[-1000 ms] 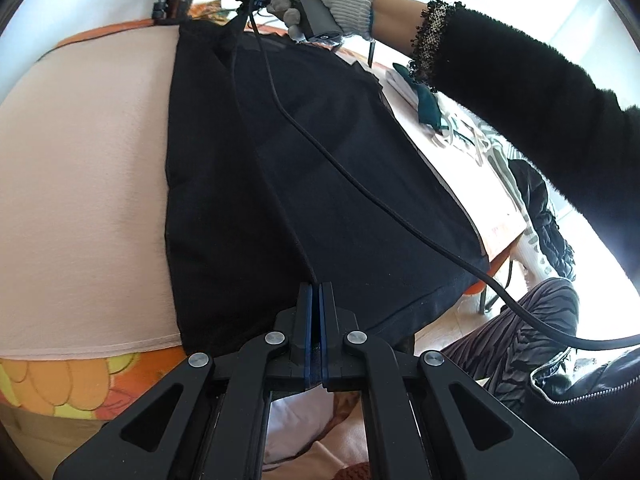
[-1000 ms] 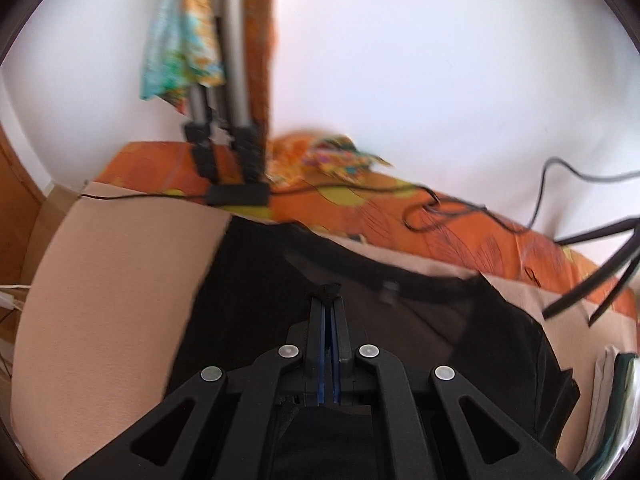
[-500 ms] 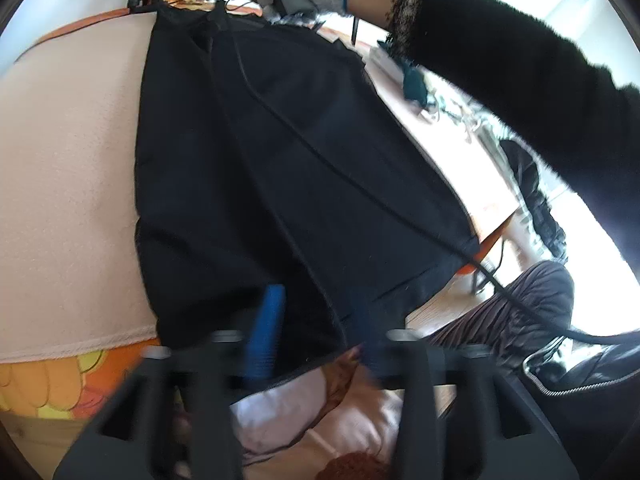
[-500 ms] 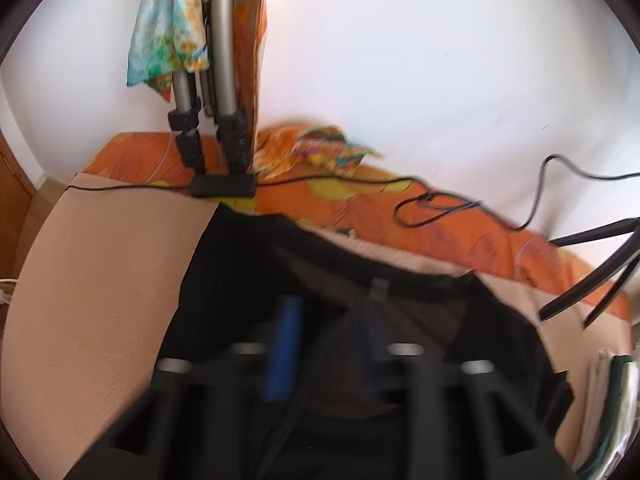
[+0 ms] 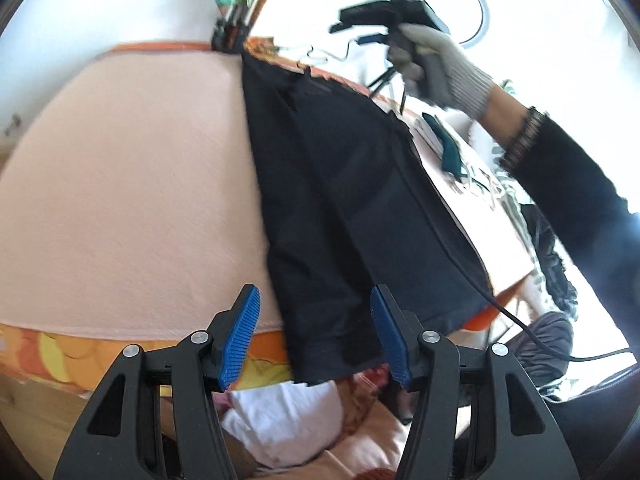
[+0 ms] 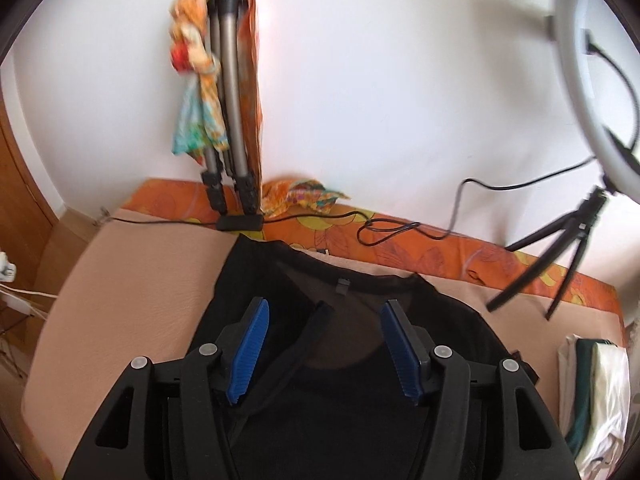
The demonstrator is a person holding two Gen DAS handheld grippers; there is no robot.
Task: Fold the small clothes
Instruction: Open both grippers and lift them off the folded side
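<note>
Black top (image 5: 352, 200) lengthwise, neckline toward wall

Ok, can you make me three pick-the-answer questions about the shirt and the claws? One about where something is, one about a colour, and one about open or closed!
1. Where does the black shirt lie?
A. flat on the peach cloth
B. hung on the tripod
C. on the floor

2. What colour are the pads of the right claw?
A. red
B. blue
C. green

3. How is the left claw set?
A. shut on the shirt
B. shut on nothing
C. open

Answers:
1 A, since the shirt is spread over the peach cloth.
2 B, since both pads in the right wrist view are blue.
3 C, since a wide gap shows between its pads, with the shirt's hem seen through it.
</note>
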